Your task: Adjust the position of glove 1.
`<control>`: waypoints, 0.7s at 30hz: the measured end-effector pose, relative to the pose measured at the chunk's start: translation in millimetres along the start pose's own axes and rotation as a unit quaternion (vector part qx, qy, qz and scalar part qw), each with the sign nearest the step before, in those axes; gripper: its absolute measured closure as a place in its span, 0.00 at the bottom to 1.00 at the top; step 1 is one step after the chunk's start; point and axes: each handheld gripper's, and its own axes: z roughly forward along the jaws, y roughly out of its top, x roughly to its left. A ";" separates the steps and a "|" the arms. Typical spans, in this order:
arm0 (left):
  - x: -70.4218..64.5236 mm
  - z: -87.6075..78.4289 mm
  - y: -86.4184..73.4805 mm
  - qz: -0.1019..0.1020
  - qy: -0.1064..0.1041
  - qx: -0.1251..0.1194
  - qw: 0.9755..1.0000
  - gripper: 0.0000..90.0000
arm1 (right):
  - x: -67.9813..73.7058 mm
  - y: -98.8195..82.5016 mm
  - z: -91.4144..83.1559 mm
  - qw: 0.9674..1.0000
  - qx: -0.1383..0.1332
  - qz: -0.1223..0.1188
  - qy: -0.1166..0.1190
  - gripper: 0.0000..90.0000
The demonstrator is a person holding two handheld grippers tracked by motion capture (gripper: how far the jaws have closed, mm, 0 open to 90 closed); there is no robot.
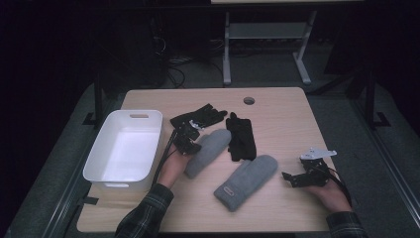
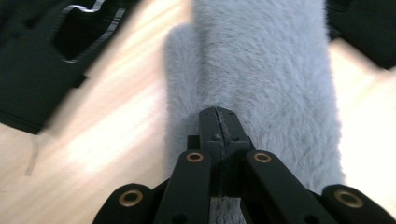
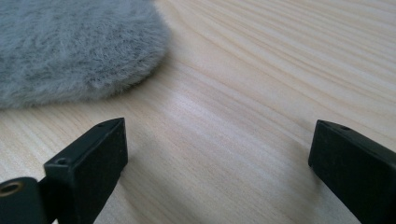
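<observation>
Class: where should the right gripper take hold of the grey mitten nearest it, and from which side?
Grip the rounded fingertip end of the mitten, probably from the right. That end points toward the open right gripper and lies flat and free, while the cuff faces away.

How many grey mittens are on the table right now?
2. One grey mitten lies beside the white bin, pinched by the left gripper; the other grey mitten lies nearer the table's front edge, by the right gripper.

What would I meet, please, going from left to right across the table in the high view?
White bin → left claw shut on a grey mitten → second grey mitten → right claw, open.
</observation>
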 end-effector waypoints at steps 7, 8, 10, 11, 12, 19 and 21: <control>-7.3 -8.0 3.6 0.007 -0.034 -0.050 0.998 0.76 | 0.0 0.0 0.0 1.000 0.000 0.000 0.000 0.05; -8.0 -6.5 4.1 0.011 -0.036 -0.051 0.998 0.61 | 0.0 0.0 0.0 1.000 0.000 0.000 0.000 0.05; -8.3 -3.8 4.6 0.019 -0.041 -0.051 0.998 0.53 | 0.0 0.0 0.0 1.000 0.000 0.000 0.000 0.05; -8.4 -1.2 4.6 0.019 -0.043 -0.052 0.998 0.48 | 0.0 0.0 0.0 1.000 0.000 0.000 0.000 0.05; -8.2 0.9 4.8 0.021 -0.043 -0.053 0.997 0.44 | 0.0 0.0 0.0 1.000 0.000 0.000 0.000 0.05; -6.4 16.4 -0.9 0.021 -0.046 -0.049 0.997 0.42 | 0.0 0.0 0.0 1.000 0.000 0.000 0.000 0.05; -6.0 18.7 -3.8 0.017 -0.048 -0.058 0.997 0.47 | 0.0 0.0 0.0 1.000 0.000 0.000 0.000 0.05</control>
